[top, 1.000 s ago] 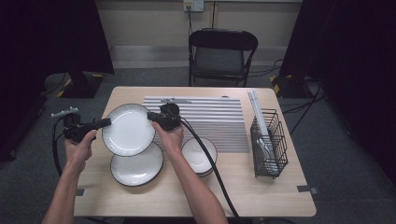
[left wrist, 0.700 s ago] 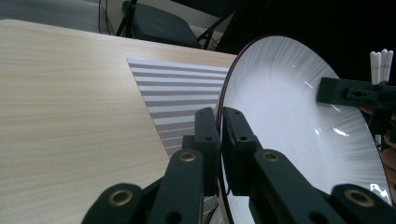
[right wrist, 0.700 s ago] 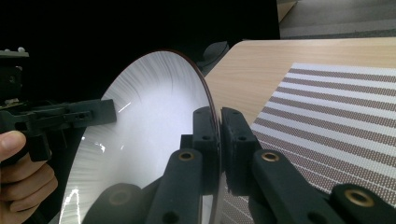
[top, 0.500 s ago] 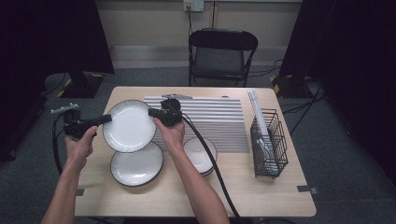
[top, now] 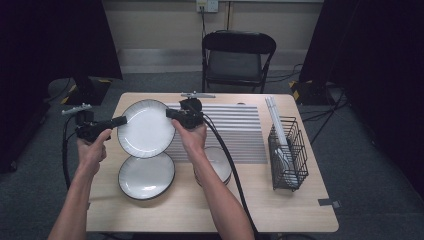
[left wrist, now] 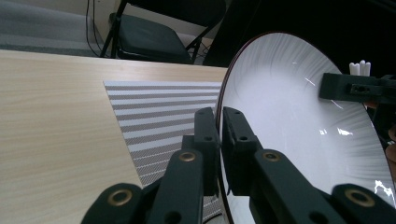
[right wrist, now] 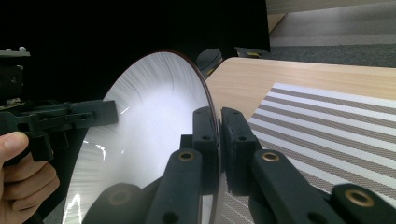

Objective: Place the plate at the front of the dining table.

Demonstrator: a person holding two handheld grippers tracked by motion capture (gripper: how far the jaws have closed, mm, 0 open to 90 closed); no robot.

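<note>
The white plate [top: 146, 128], in the upper left of the high view, hangs above the surface [top: 280, 200], its opposite rims pinched by the left tongs [top: 121, 120] and right tongs [top: 170, 113], so uneven pulling could make it slip and fall on the second plate [top: 146, 176] below

The raised plate [top: 145, 128] is white with fine radial ribbing and a dark rim, as is the second plate [top: 146, 175]. The mat [top: 235, 131] shows grey-and-white stripes on the pale wood-grain worktop [top: 280, 205]. The wire rack [top: 289, 150] is black.
</note>
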